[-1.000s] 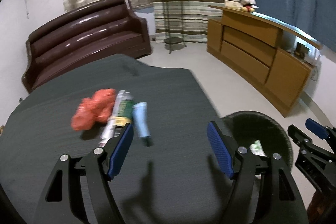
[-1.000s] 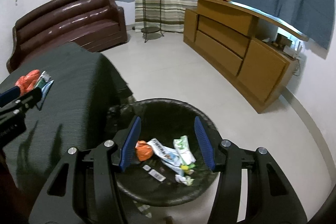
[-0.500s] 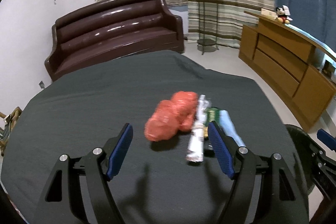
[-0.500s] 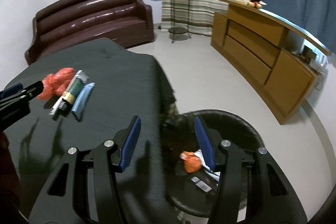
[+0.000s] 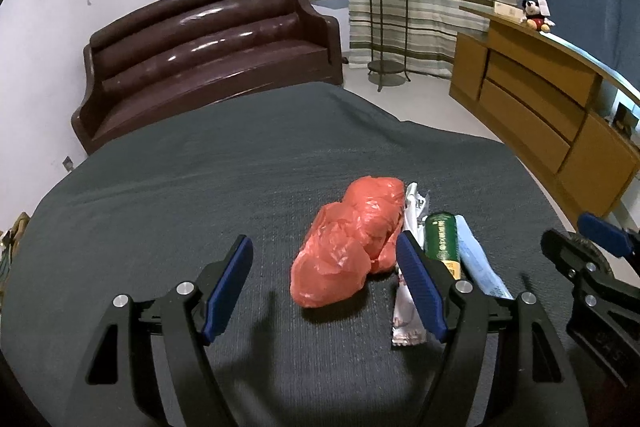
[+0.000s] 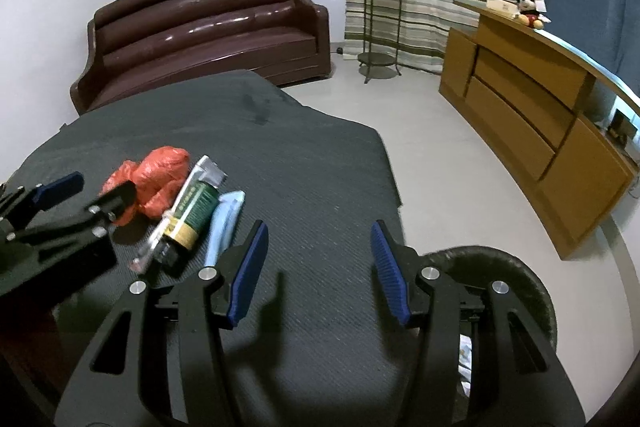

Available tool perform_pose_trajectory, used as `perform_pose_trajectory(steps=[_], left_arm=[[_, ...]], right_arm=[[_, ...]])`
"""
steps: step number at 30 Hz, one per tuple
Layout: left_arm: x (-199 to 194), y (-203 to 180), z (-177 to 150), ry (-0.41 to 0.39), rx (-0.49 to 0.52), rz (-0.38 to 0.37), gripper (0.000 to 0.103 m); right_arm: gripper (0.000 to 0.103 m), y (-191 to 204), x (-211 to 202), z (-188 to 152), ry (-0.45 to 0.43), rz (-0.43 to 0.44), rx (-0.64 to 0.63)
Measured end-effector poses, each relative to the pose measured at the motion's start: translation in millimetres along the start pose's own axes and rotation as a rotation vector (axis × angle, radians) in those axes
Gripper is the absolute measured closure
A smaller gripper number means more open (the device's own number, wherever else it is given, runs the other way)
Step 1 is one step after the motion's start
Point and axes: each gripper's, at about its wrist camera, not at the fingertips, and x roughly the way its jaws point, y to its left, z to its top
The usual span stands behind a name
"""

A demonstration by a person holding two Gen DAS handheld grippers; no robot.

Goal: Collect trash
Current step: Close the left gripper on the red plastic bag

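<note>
Green tube (image 5: 440,241) lengthwise, cap near, both grippers' fingers (image 5: 228,283) wide, empty

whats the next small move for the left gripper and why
Probably ease the left gripper forward and down, then close on the orange plastic bag. Its jaws are open and empty, the bag sits loose on the dark table cloth between the fingers, slightly right of centre.

The left gripper's (image 5: 325,281) right finger (image 5: 420,291) covered part of the silver wrapper (image 5: 406,319) and the green tube's (image 5: 440,239) near end. The right gripper (image 6: 316,267) hid most of the black bin (image 6: 504,263), its contents barely visible.
</note>
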Motion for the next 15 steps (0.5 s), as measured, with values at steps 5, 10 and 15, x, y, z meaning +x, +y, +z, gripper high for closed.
perform_pose_trajectory(steps=[5,10,15], left_arm=[[8.0,4.7,0.9,0.013,0.003,-0.030,0.032],[14.1,6.2,-1.4,0.027,0.026,-0.072,0.059],[11.1,7.5,-6.3,0.017,0.035,-0.124,0.078]], right_arm=[[0.051,7.6,8.5,4.7,0.007,0.008,-0.009],[0.051,10.4,13.4,4.9,0.015,0.011,-0.017],[0.051,11.4,15.3,6.0,0.017,0.006,-0.022]])
